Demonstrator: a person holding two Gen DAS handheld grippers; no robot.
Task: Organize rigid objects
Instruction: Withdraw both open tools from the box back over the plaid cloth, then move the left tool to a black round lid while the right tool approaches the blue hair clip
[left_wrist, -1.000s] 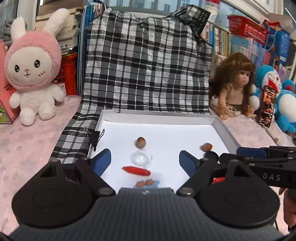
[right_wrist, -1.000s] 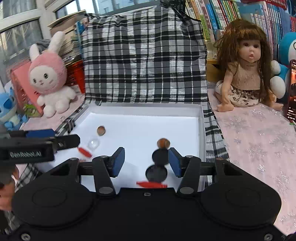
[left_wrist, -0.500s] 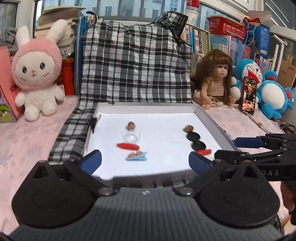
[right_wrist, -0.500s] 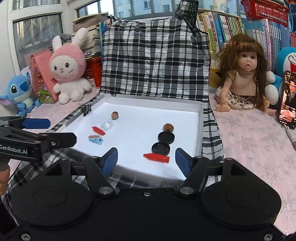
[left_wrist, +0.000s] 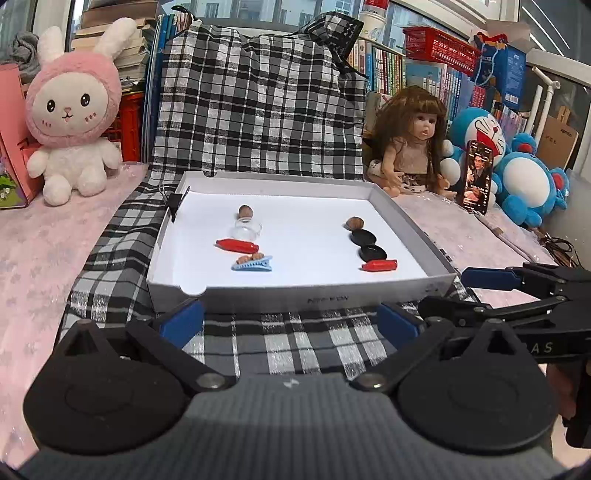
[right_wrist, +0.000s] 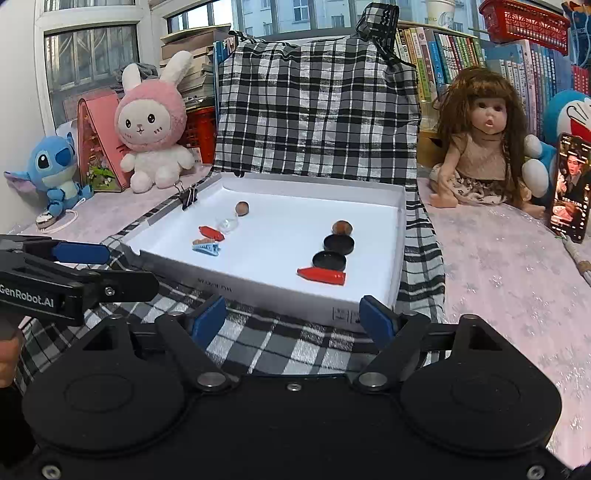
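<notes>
Your left tongs (left_wrist: 290, 319) gape wide and empty; your right tongs (right_wrist: 293, 314) are opening, empty too. Beyond both, the white tray (left_wrist: 295, 291) holds two rows of small objects.

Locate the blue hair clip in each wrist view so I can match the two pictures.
Left wrist view: the blue hair clip lies left of centre in the white tray, at the near end of the left row, just in front of a red piece.
Right wrist view: the clip lies at the tray's left side, near its front wall.
Shared landmark: the black binder clip at the tray's far-left corner.
</notes>
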